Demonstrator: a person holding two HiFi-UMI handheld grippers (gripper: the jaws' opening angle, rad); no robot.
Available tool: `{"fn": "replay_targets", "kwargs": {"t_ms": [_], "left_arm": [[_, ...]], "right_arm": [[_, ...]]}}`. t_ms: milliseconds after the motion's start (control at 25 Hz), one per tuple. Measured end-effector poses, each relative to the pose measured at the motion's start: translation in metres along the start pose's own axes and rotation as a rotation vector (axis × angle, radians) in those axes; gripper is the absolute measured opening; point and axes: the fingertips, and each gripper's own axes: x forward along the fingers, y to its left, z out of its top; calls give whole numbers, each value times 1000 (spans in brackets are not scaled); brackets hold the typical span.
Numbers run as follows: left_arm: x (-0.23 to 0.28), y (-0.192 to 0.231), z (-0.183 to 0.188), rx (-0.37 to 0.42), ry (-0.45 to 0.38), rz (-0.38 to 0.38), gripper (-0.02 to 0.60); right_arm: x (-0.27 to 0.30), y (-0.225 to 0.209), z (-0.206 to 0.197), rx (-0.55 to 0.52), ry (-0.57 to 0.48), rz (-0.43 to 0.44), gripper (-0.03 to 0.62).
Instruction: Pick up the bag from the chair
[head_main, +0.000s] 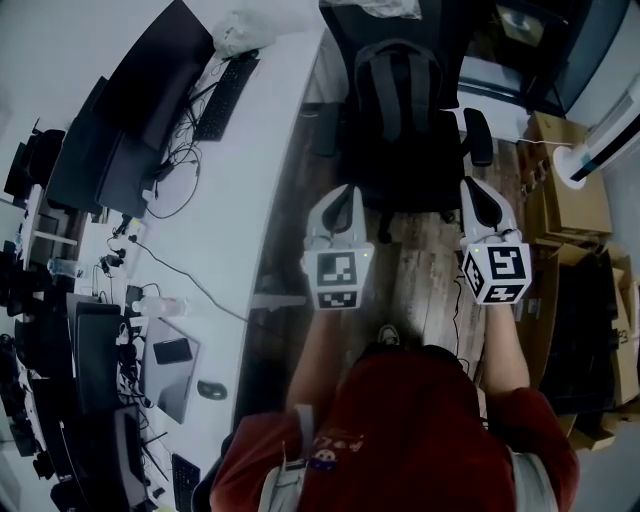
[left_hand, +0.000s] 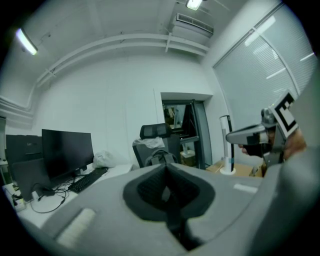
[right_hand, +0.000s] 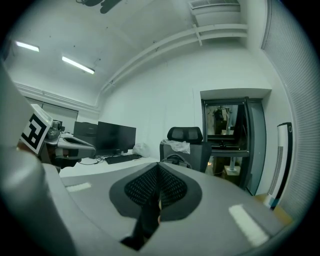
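Held left tool (head_main: 346, 192) and right tool (head_main: 481, 196) clenched and empty mid-frame, apart from bag (head_main: 400, 95) on chair (head_main: 481, 136) at top centre.

Bag (left_hand: 159, 157) mostly behind fingers (left_hand: 145, 191)

Wood-plank floor (head_main: 420, 275), long white desk (head_main: 250, 200) (monitors (head_main: 150, 80), keyboard (head_main: 225, 95)), cardboard boxes (head_main: 575, 205), white walls (left_hand: 115, 100), ceiling strip lights (right_hand: 77, 65)
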Motion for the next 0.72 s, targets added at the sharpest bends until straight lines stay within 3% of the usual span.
{"fn": "replay_targets", "kwargs": {"t_ms": [400, 720], "left_arm": [[58, 22, -2, 1, -2, -24, -3], [148, 38, 11, 31, 4, -8, -3]], "right_arm": [[51, -25, -4, -1, 4, -33, 2], [135, -83, 1, 13, -14, -22, 2]]}}
